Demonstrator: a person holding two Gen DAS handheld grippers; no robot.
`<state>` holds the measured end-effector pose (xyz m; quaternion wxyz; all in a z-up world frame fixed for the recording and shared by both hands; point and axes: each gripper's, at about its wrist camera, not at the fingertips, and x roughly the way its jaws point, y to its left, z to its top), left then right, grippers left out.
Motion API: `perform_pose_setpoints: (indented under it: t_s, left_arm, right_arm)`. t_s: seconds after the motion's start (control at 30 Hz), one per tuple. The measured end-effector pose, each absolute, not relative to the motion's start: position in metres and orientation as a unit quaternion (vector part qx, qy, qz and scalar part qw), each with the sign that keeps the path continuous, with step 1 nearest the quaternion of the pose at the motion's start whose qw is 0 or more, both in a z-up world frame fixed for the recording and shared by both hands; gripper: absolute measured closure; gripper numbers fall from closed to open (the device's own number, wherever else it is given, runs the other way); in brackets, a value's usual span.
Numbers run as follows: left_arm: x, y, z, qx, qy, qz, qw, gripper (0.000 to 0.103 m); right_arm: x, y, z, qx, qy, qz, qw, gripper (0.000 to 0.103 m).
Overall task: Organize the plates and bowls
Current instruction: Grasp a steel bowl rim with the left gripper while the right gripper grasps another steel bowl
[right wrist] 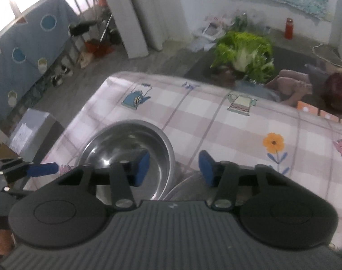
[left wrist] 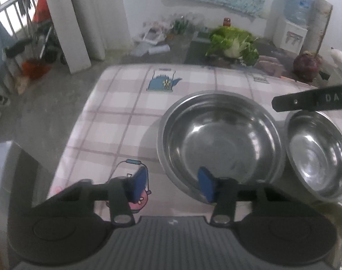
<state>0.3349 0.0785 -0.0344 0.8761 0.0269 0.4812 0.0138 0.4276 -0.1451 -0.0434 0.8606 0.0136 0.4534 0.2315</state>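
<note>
Where steel bowls (left wrist: 220, 144) touch, cabbage (left wrist: 234, 43) beyond (floor) — checked cloth (left wrist: 117, 117)

Your left claw (left wrist: 173, 185) hangs over the near edge of the tabletop (left wrist: 126, 112), its blue pads apart with nothing pinched between them. Its right pad (left wrist: 205, 185) sits inside the near rim of the large steel bowl (left wrist: 220, 139). Just beside that, toward the right edge, a smaller steel bowl (left wrist: 317, 155) sits tilted, with a finger of your right claw (left wrist: 310, 101) above its far rim.
</note>
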Motion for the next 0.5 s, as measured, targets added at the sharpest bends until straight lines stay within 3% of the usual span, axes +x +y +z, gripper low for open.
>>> perform_pose_setpoints:
  t_s: [0.07, 0.17, 0.23, 0.5]
  left_arm:
    - [0.339, 0.079, -0.040, 0.020, 0.491, 0.012, 0.871, 0.069]
    - [0.342, 0.082, -0.047, 0.009, 0.500, 0.010, 0.866, 0.076]
    - [0.342, 0.083, -0.048, 0.008, 0.499, 0.007, 0.866, 0.080]
    - [0.339, 0.116, -0.048, -0.001, 0.505, 0.040, 0.862, 0.082]
  right_arm:
    - [0.435, -0.141, -0.050, 0.006, 0.459, 0.237, 0.856, 0.076]
    - [0.438, -0.135, -0.055, 0.007, 0.470, 0.249, 0.847, 0.088]
    - [0.439, -0.128, -0.058, -0.002, 0.474, 0.250, 0.844, 0.092]
    - [0.429, -0.110, -0.061, 0.016, 0.485, 0.284, 0.827, 0.094]
